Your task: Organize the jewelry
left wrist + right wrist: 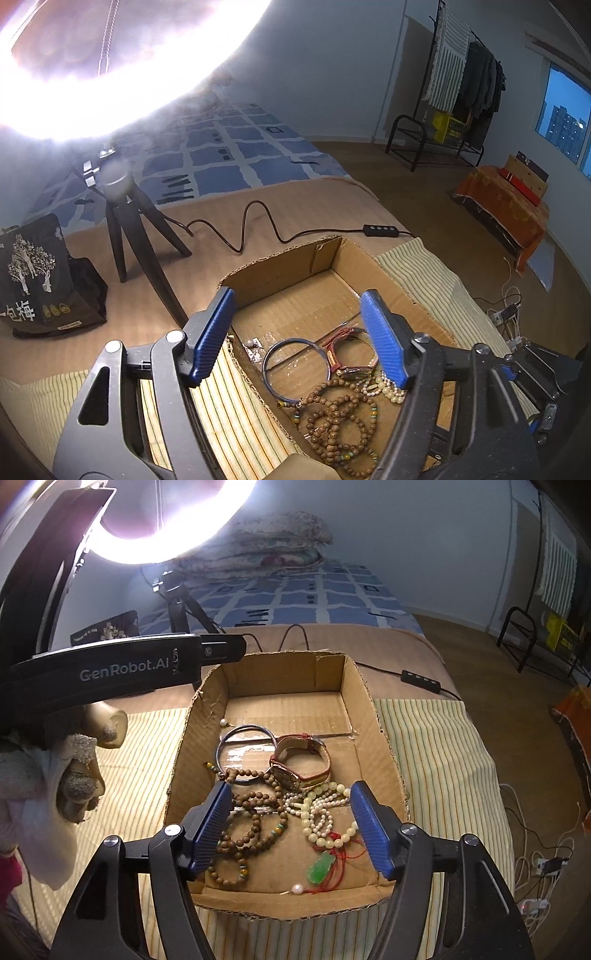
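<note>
A shallow open brown corrugated cardboard box point(360, 686) with ragged torn edges sits on a pale green-and-yellow striped cloth point(436, 753), directly ahead of and below both grippers. All the jewelry lies loose on its floor in one overlapping heap.

Farthest ahead of the right gripper point(291, 829) lies a thin silvery-blue metal bangle point(245, 731), and beside it, toward the right finger, a wristwatch with a reddish-brown leather strap point(314, 755) and a gold-toned case. Nearer, by the left finger, coils a long strand of round brown wooden beads point(255, 823) with a few coloured spacer beads. Between the fingers lie strands of small pale cream and pearl-like beads point(321, 812), tangled with red cord that carries a glossy green jade-like pendant point(320, 867). A single loose pearl point(297, 888) rests near the box's closest wall, and another by the far left wall.

The right gripper's ribbed blue finger pads point(212, 827) stand wide apart above the heap, clamping nothing; whether they touch the beads cannot be told.

In the left wrist view the left gripper point(299, 339) likewise has its blue pads spread wide and empty, hovering over the box point(280, 266), with the bangle point(295, 367), watch point(351, 356) and wooden beads point(340, 417) below and between its fingers.

Beyond the box, to the left, a black tripod point(125, 229) carries a glaring ring light point(129, 85).
</note>
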The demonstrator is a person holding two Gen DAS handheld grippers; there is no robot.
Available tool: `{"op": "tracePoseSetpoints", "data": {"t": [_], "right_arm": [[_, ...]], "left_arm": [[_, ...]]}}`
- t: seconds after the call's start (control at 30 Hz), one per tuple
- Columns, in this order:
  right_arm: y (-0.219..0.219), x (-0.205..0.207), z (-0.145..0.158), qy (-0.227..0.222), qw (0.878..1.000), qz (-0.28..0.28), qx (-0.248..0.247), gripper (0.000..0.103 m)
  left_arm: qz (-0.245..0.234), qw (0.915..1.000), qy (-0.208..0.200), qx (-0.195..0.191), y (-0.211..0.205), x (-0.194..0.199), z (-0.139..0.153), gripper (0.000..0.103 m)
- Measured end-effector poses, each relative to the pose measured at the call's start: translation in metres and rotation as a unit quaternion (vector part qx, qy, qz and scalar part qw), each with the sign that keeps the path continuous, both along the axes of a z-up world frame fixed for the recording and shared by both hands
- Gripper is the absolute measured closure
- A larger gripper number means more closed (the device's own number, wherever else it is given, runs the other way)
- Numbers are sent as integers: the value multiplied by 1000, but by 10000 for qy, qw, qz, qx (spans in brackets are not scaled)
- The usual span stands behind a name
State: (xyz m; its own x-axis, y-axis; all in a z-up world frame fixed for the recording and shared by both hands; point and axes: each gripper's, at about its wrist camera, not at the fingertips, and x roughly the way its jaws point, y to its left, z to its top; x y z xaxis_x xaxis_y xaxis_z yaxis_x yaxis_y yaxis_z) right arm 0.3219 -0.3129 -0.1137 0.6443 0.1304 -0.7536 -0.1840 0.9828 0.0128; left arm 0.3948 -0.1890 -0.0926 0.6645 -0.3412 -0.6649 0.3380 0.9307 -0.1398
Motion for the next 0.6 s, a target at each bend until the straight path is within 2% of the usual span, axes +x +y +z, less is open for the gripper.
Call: {"op": "tracePoseSetpoints", "data": {"t": [0.17, 0.6], "right_arm": [[3, -3, 4, -46, 9999, -34, -156, 35], [4, -15, 22, -232, 9995, -43, -194, 34]], "left_arm": [[17, 10000, -1, -6, 0, -3, 4, 29], [79, 9999, -129, 28, 7, -21, 23, 29]]}}
